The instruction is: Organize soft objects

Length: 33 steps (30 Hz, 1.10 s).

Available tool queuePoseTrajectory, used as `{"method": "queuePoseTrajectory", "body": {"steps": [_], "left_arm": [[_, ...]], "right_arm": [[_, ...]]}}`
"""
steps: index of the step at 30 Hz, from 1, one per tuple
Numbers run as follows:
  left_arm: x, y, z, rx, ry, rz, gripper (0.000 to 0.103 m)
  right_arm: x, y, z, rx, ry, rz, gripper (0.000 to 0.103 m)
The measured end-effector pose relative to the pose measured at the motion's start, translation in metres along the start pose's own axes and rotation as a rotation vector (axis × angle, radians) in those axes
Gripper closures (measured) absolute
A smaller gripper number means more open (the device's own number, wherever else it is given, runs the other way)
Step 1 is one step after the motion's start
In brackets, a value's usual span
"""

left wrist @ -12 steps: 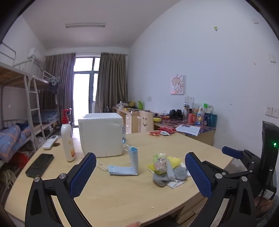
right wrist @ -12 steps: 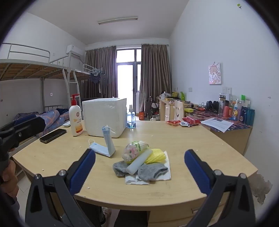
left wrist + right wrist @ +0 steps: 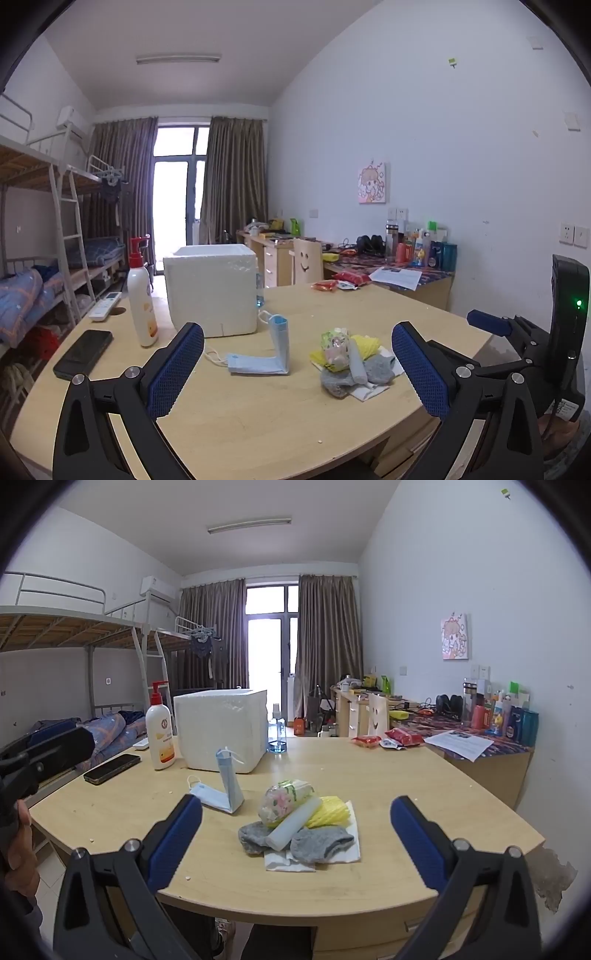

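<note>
Dorm room, curved wooden table point(image 3: 424, 786) with soft things heaped near its front edge.
Pile of soft items point(image 3: 301, 821) lies at lower centre of the right wrist view, between the wide-spread right gripper point(image 3: 295, 843); left gripper point(image 3: 297, 369), also wide and holding nothing, frames the folded face mask point(image 3: 264, 352). Foam box point(image 3: 221, 731) stands behind; bare tabletop surrounds the pile.

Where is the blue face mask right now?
In both views the face mask lies on the table, left of the soft pile, before the white foam box.
</note>
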<state>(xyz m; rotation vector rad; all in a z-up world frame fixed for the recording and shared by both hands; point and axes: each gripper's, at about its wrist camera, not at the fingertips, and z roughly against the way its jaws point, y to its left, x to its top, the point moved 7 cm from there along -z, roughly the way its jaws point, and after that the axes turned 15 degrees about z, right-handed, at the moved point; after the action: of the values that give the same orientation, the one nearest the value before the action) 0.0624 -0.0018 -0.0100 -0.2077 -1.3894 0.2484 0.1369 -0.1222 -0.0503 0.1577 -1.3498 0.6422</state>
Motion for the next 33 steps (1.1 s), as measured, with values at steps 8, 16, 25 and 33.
{"method": "queuePoseTrajectory", "body": {"steps": [8,16,25,33], "left_arm": [[-0.0027,-0.0018,-0.0028,0.005,0.005,-0.007,0.001],[0.0024,0.0007,0.0027,0.010,-0.021,0.001,0.001],[0.0015,0.0016,0.0005,0.018,-0.013,-0.004,0.001],[0.0004,0.0053,-0.0012,0.023,-0.007,-0.001,0.001]], "right_arm": [[-0.0001,0.0006,0.0008,-0.002,-0.004,0.000,0.000],[-0.0006,0.0017,0.0033,-0.004,-0.004,0.001,0.000],[0.0006,0.0021,0.0015,-0.002,-0.005,0.002,0.000],[0.0015,0.0008,0.0022,0.001,-0.012,0.001,0.000]]}}
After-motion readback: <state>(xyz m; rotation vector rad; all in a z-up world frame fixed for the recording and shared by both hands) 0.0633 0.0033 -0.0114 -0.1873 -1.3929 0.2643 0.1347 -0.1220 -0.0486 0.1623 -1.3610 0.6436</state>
